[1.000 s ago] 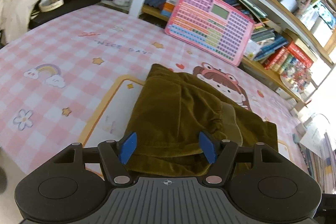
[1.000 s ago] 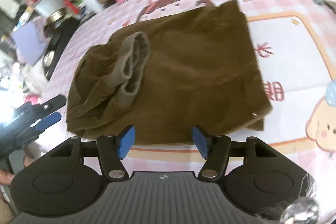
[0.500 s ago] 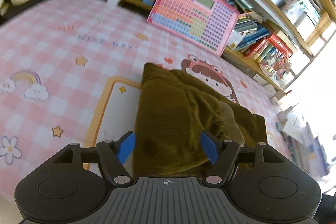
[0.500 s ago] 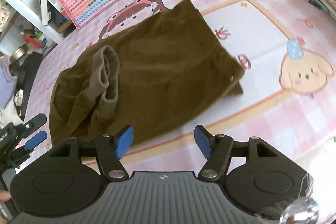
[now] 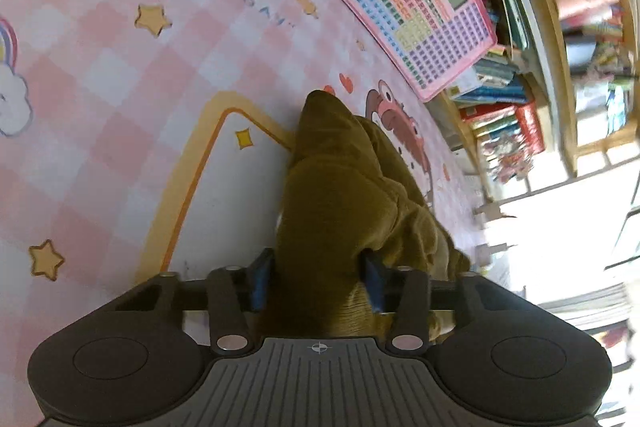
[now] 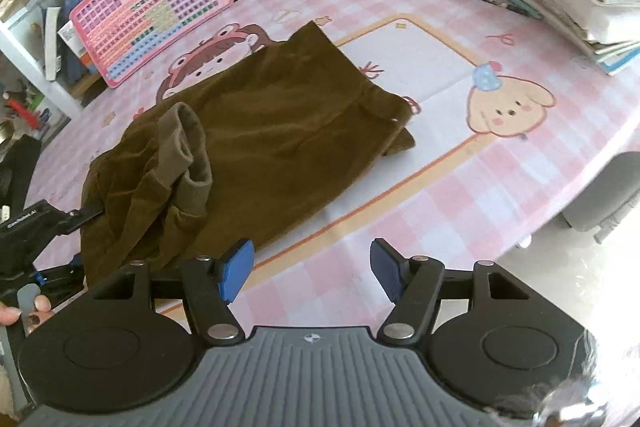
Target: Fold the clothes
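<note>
Left tool on the trousers, right tool free

Left tool (image 5: 316, 281) has its blue pads (image 5: 259, 279) either side of a bunched end of the brown trousers (image 6: 276, 131); a firm pinch, I cannot tell. Right tool (image 6: 310, 273) gapes wide over the pink checked tabletop (image 6: 500, 187), just beside the trousers' near edge. Pink keyboard toy (image 6: 150, 11) leans at the bookshelf behind.

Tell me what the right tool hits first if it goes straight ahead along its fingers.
Probably the pink checked tablecloth: the open right tool points at bare cloth just past the brown trousers' near edge. Depth is uncertain.
</note>
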`<state>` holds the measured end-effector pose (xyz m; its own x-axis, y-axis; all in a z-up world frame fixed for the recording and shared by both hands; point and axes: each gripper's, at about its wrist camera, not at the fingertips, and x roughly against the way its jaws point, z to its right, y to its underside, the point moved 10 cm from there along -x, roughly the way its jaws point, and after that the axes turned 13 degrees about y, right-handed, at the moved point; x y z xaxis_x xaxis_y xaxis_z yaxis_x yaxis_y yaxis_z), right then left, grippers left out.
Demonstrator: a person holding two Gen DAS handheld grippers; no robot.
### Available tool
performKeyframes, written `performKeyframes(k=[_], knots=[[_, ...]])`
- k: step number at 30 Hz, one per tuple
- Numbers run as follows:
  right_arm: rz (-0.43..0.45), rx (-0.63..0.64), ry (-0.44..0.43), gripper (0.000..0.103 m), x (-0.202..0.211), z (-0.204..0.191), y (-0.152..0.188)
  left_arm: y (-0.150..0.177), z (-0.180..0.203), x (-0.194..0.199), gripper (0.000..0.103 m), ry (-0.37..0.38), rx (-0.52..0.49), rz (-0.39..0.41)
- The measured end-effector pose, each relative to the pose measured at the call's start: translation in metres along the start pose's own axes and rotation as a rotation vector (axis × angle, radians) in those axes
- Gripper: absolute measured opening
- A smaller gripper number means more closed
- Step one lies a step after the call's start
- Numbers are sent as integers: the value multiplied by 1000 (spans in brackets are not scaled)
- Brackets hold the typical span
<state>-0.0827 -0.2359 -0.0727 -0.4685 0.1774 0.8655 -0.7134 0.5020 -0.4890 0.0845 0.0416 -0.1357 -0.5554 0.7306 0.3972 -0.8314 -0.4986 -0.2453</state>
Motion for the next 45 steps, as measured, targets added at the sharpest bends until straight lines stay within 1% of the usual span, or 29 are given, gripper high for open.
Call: performKeyframes(k=[1, 2, 4, 7, 11, 14, 15, 18, 20, 22, 23, 24, 25, 27, 30, 32, 35, 36, 39, 42, 44, 45], knots=[[-1, -6, 7, 62, 1, 1, 1, 0, -2, -1, 31, 6, 10, -3], [-2, -10, 13, 62, 2, 0, 2, 0, -3, -1, 29, 7, 9, -5], [-7, -9, 16, 62, 2, -3, 4, -4, -4, 6, 21, -5, -9, 2], [-6, 19, 11, 62, 4, -15, 6, -14, -5, 21, 20, -31, -48, 21], [-5, 60, -6, 62, 5, -30, 10, -28, -5, 41, 20, -65, -100, 46], [-21, 72, -14, 62, 2, -39, 15, -38, -8, 54, 22, -142, -178, 64], [-29, 78, -18, 62, 0, -42, 17, -39, -9, 56, 28, -171, -204, 61], [-39, 103, -30, 62, -2, -51, 22, -39, -8, 63, 34, -249, -286, 58], [-35, 112, -32, 62, -1, -54, 22, -38, -1, 69, 35, -293, -348, 90], [-34, 115, -30, 62, -1, -54, 23, -35, 15, 79, 34, -329, -446, 161], [-36, 109, -26, 62, -2, -52, 23, -32, 26, 80, 34, -323, -503, 187], [-39, 103, -22, 62, -2, -50, 23, -28, 39, 79, 34, -300, -565, 202], [-41, 98, -17, 62, -3, -48, 22, -23, 51, 75, 33, -275, -617, 199], [-40, 96, -9, 62, -3, -44, 22, -13, 71, 61, 32, -238, -713, 169], [-35, 97, 4, 62, -2, -38, 21, 4, 89, 31, 32, -205, -814, 99], [-30, 85, 16, 62, -1, -31, 20, 13, 90, 11, 32, -201, -834, 56], [-20, 51, 33, 62, 1, -16, 16, 26, 71, -19, 32, -249, -825, -41], [-18, 39, 35, 62, 0, -12, 14, 29, 65, -25, 33, -263, -826, -61], [-16, 14, 33, 62, -1, -3, 8, 31, 61, -29, 34, -268, -855, -52], [-23, 10, 12, 62, -5, -3, 0, 28, 62, -25, 35, -268, -828, -52], [-30, 25, -12, 62, -9, -7, -5, 26, 64, -20, 36, -274, -799, -36], [-34, 35, -24, 62, -12, -9, -8, 25, 67, -17, 39, -277, -782, -21]])
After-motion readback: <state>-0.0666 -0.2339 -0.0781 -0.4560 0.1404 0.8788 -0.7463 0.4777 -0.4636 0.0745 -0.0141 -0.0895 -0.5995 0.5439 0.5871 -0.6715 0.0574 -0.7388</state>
